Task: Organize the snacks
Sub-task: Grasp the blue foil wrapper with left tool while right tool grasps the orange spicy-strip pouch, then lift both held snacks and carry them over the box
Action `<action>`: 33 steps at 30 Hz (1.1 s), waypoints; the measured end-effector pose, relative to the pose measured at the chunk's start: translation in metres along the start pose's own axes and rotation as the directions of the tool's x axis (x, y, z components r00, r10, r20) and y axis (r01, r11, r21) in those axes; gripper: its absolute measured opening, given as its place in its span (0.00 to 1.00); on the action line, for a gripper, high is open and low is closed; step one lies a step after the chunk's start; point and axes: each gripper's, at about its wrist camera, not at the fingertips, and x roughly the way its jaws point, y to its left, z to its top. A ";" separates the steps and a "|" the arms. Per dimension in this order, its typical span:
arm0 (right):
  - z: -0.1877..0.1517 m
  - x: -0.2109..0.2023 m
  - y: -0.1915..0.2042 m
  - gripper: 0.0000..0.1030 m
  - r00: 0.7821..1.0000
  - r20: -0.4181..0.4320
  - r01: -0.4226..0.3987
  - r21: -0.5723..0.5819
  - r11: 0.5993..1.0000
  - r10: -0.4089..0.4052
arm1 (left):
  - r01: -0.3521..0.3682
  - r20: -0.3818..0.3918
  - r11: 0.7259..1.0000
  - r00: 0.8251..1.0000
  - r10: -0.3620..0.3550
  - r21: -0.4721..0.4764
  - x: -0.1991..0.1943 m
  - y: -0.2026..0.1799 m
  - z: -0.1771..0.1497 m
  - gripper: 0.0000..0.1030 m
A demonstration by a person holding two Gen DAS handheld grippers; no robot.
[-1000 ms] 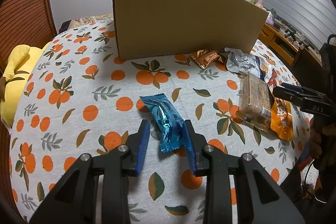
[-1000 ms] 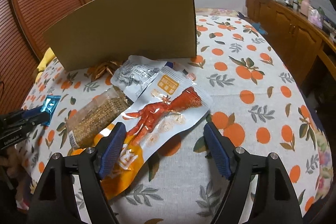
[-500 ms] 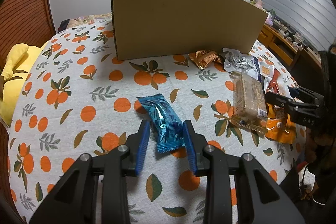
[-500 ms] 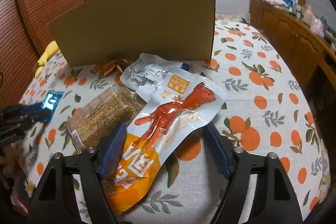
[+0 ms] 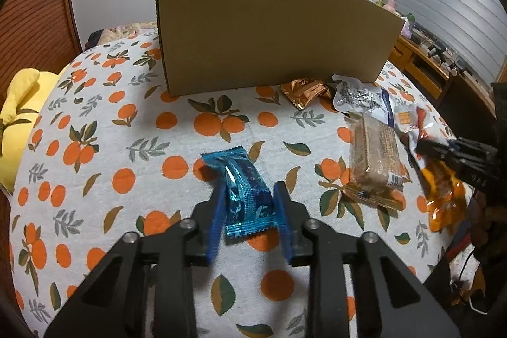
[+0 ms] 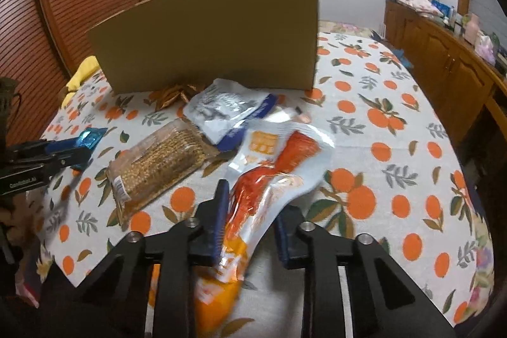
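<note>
A blue foil snack packet [image 5: 240, 179] lies on the orange-print tablecloth [image 5: 95, 148], and my left gripper [image 5: 248, 201] is shut on its near half. In the right wrist view that left gripper [image 6: 82, 151] shows at the left edge with the blue packet [image 6: 92, 137] at its tip. My right gripper [image 6: 253, 211] is closing on a white and orange pouch with a red chicken foot print [image 6: 275, 167]. The pouch buckles upward between the pads. In the left wrist view the right gripper [image 5: 421, 146] sits over this pouch [image 5: 443, 198] at the right.
A tall cardboard box wall [image 5: 269, 30] stands at the back of the table. In front of it lie copper wrappers [image 5: 304, 92], a silver pouch [image 5: 361, 97] and a clear cracker pack [image 5: 374, 157]. A yellow plush [image 5: 19, 113] sits left; wooden cabinets [image 6: 443, 53] line the right.
My right gripper's jaws came from wide apart to pressing the chicken foot pouch, which now bends up. The left jaws tightened on the blue packet.
</note>
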 end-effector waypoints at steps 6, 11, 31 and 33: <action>0.003 -0.010 -0.007 0.20 1.000 0.027 0.011 0.002 1.000 -0.011 | 0.023 0.021 1.000 1.000 -0.023 -0.009 -0.005 0.000 -0.001 0.20; 0.011 -0.019 -0.010 0.20 0.998 0.058 0.020 -0.004 1.000 -0.019 | 0.038 0.053 0.999 0.998 -0.038 0.005 -0.016 -0.007 0.005 0.21; 0.040 -0.048 -0.012 0.20 0.987 0.154 0.045 -0.041 0.998 -0.039 | 0.066 0.153 0.996 0.985 -0.073 0.053 -0.047 -0.030 0.039 0.21; 0.042 -0.050 -0.011 0.20 0.986 0.161 0.044 -0.044 0.998 -0.037 | 0.069 0.159 0.996 0.984 -0.077 0.057 -0.049 -0.032 0.042 0.21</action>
